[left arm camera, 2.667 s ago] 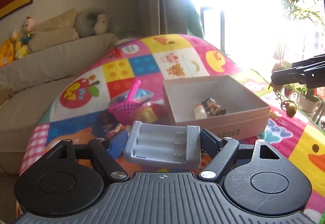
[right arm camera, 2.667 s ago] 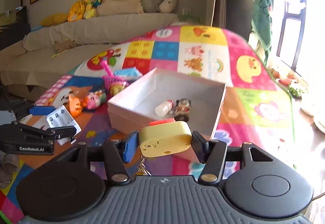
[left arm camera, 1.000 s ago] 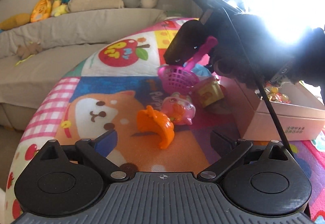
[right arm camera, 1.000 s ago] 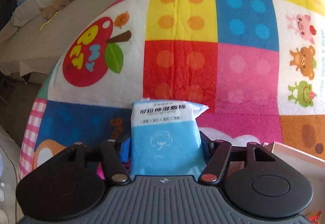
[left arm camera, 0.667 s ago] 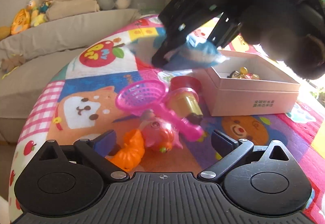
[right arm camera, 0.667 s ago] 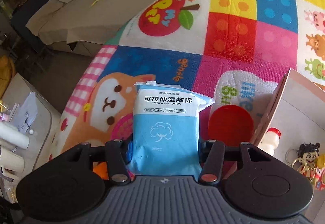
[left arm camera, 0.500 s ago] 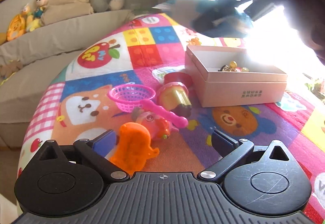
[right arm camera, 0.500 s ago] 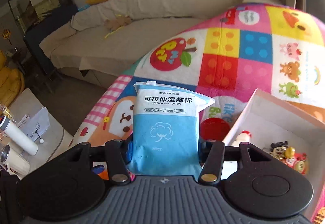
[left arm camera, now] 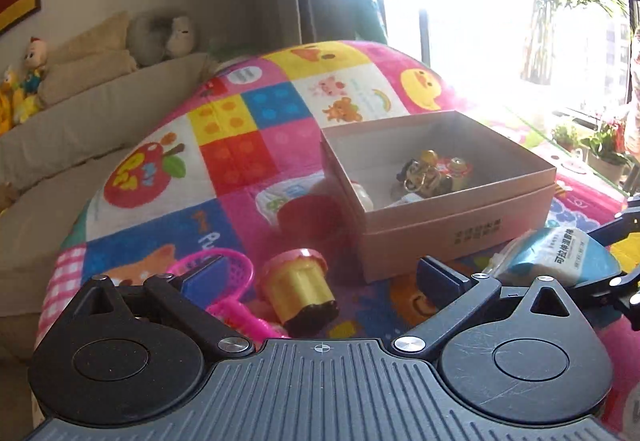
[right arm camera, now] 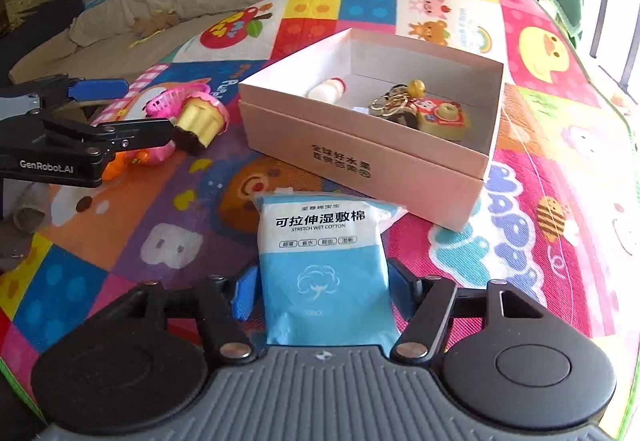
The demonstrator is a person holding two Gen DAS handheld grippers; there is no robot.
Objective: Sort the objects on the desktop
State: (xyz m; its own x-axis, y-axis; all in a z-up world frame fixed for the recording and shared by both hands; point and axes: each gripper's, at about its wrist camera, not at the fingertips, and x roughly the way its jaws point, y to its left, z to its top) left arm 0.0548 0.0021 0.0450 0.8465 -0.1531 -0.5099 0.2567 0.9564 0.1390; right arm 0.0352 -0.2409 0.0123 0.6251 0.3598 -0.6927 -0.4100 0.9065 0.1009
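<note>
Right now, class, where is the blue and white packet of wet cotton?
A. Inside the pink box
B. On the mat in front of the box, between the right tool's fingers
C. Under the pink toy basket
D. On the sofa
B: the packet lies on the play mat outside the pink box, between the opening fingers of the right tool.

Open mat [right arm camera: 120, 241] front-left, pink box [right arm camera: 360, 161] blocking ahead, toy clutter [right arm camera: 192, 121] far left
</note>
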